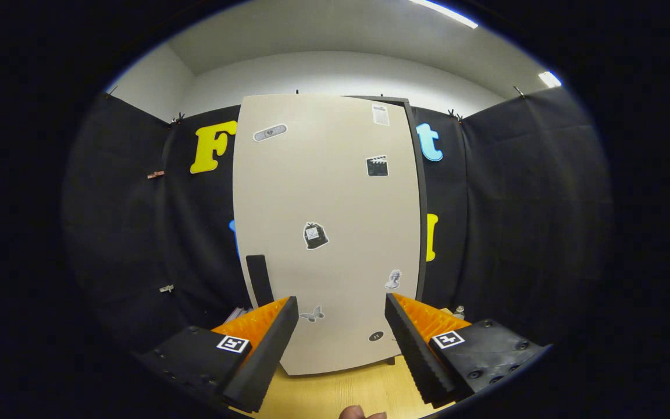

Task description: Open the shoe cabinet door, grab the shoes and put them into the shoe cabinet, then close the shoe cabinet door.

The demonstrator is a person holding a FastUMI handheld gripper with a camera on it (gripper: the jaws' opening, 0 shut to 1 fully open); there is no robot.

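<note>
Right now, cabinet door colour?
Beige cabinet door, dotted with small stickers, dark handle; gripper view.

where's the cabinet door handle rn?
In the gripper view, the handle is a dark vertical strip low on the left edge of the closed shoe cabinet door, just beyond the open claw, above its left finger.

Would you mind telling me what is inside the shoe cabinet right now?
Its inside is hidden: the beige door is shut and covers it. Stickers and a dark handle show on the door. The open tongs hover before it, holding nothing.
</note>
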